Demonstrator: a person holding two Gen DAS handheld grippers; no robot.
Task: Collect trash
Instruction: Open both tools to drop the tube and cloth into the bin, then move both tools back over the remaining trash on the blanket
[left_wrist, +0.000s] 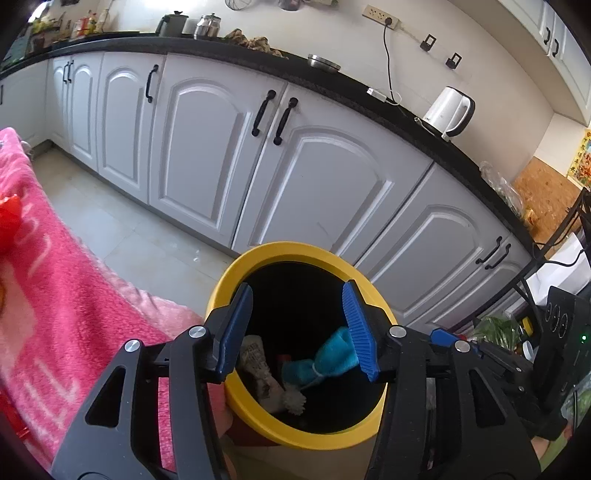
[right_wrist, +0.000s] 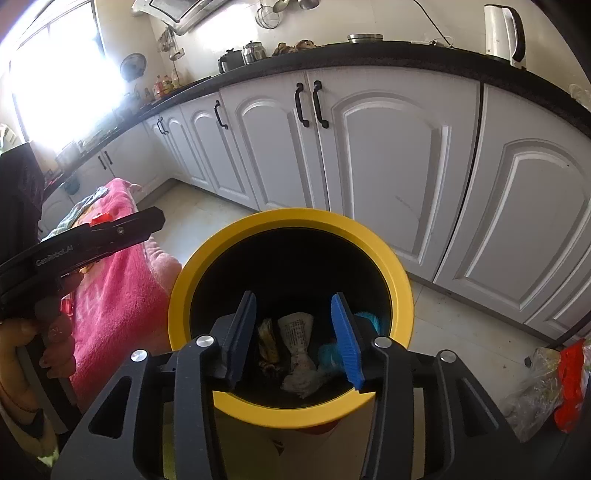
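A bin with a yellow rim (left_wrist: 236, 273) and black inside stands on the floor; it also shows in the right wrist view (right_wrist: 288, 216). Inside lie a crumpled printed paper wrapper (right_wrist: 297, 332), a brown wrapper (right_wrist: 267, 341), a turquoise cloth-like piece (left_wrist: 332, 354) and a small white spiky ball (left_wrist: 294, 400). My left gripper (left_wrist: 297, 325) is open and empty above the bin mouth. My right gripper (right_wrist: 293, 332) is open and empty above the bin too. The left gripper's body (right_wrist: 92, 236) shows at the left of the right wrist view.
A pink towel (left_wrist: 55, 277) covers a surface left of the bin, with a red item (left_wrist: 9, 218) on it. White cabinets (left_wrist: 207, 147) with a black counter run behind. A plastic bag with red packaging (right_wrist: 554, 384) lies on the floor at right.
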